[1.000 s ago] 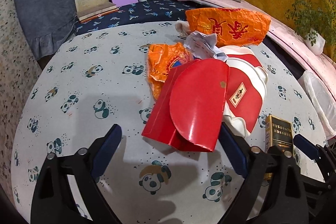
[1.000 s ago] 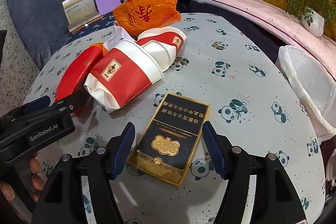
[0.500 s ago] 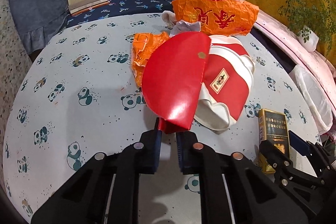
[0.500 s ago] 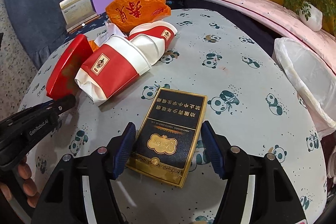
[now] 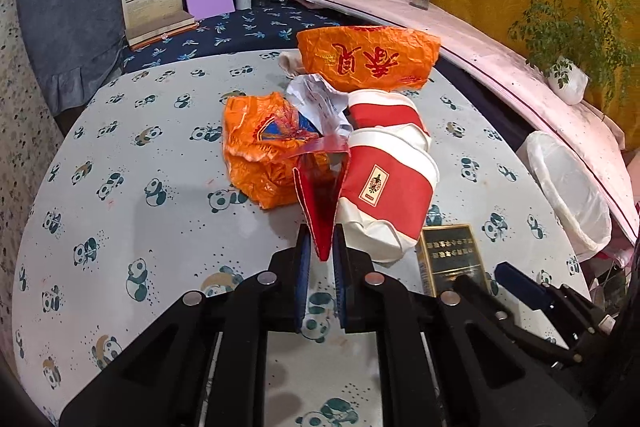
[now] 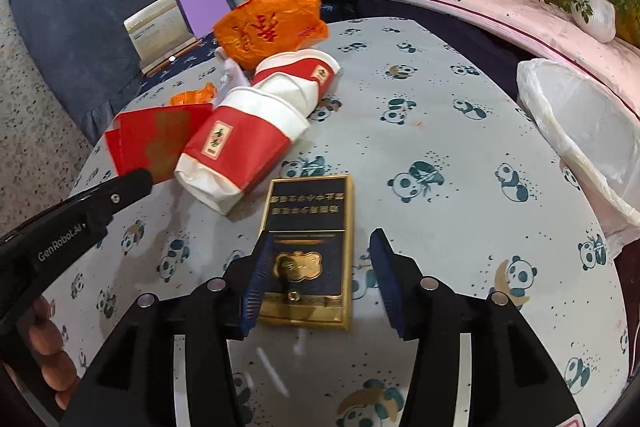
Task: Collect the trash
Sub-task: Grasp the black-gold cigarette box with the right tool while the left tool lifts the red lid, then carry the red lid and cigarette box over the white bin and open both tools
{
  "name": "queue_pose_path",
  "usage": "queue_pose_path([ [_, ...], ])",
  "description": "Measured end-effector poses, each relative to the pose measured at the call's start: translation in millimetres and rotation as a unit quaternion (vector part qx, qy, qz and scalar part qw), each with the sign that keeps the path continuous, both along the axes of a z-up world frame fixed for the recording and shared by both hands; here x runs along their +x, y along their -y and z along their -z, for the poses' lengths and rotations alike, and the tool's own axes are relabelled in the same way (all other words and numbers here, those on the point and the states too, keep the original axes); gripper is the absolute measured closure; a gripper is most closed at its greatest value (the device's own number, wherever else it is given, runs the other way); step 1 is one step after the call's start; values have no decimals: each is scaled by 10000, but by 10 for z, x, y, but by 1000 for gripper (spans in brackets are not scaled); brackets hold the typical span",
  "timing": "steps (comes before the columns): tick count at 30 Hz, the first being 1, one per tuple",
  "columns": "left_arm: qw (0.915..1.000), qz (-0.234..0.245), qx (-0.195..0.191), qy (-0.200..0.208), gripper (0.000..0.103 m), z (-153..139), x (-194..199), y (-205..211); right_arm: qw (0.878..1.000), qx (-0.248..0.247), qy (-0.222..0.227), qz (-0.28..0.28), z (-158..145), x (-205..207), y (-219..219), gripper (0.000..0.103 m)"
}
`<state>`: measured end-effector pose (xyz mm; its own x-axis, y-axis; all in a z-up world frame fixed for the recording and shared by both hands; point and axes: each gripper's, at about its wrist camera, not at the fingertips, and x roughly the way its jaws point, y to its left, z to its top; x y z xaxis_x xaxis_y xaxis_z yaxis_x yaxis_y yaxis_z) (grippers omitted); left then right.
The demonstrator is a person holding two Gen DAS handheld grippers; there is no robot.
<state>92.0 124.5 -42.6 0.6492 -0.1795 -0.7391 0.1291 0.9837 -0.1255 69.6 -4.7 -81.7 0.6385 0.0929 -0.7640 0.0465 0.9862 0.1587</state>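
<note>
Pickup step: my left gripper (image 5: 320, 267) is clamped on the red envelope (image 5: 320, 203), lifted near the crushed cups. Right gripper (image 6: 320, 279), fingers apart, straddles the cigarette box (image 6: 310, 247) lying near-centre on the table; I judge it must close next, then carry right to the lined bin (image 6: 580, 131)

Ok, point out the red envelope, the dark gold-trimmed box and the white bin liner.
red envelope (image 5: 320, 203): left wrist view, its folded lower half above the claw.
dark gold-trimmed box (image 6: 310, 223): right wrist view, its lid face.
white bin liner (image 6: 576, 123): right wrist view, its inner wall.
</note>
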Motion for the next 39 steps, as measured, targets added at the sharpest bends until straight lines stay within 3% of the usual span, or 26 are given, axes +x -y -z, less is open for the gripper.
queue_pose_path([
  [6, 10000, -15, -15, -28, 92, 1, -55, 41, 9998, -96, -133, -117, 137, 32, -129, 46],
  [11, 9999, -129, -25, 26, 93, -62, -62, -26, 9997, -172, -83, -156, 128, 30, -124, 47],
  [23, 9990, -225, 9, 398, 96, -407, -144, -29, 9991, 25, 356, 215, -177, -108, 269, 48],
  [39, 9941, 438, -153, 979, 97, -958, -123, 758, 9930, 100, 913, 746, -590, -299, 971, 48],
])
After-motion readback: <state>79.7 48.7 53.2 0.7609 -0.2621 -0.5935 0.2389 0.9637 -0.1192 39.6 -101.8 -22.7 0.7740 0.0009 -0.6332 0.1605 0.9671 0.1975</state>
